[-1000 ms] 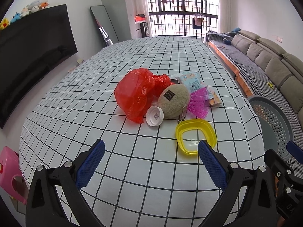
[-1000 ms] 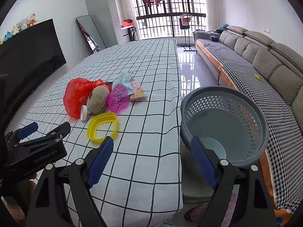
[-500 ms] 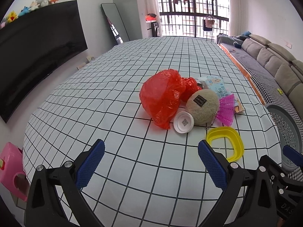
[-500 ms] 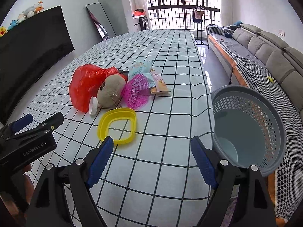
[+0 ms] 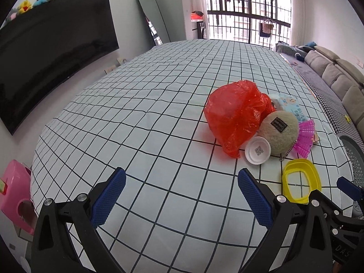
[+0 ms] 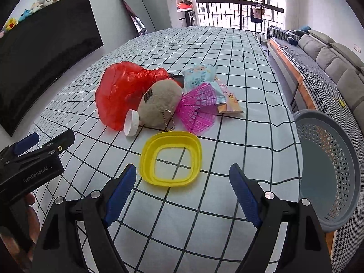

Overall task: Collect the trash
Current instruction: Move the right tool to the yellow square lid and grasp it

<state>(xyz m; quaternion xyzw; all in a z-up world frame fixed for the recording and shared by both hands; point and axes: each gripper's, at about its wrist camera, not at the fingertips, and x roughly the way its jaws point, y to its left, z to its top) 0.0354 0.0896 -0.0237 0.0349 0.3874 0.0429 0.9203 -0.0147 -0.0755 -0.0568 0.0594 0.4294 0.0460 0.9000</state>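
On the left, the left hand-held gripper (image 5: 182,193) hovers with jaws wide apart and empty over bare checked cloth on the bench (image 5: 141,113); over the last second it has swung leftward, so the trash now sits off to its right. The pile begins with a crumpled red plastic bag (image 6: 122,91), a white round bottle cap (image 6: 131,122) and a beige plush ball with a bead chain (image 6: 159,102), all touching. Next come a pink plastic mesh fan (image 6: 200,109) and pale blue snack packets (image 6: 200,75). The right hand-held gripper (image 6: 182,188), also spread open and empty, has closed in on the yellow square plastic ring (image 6: 171,158), probably the first pickup. Far right, beside the bench, a grey perforated basket (image 6: 329,159) waits
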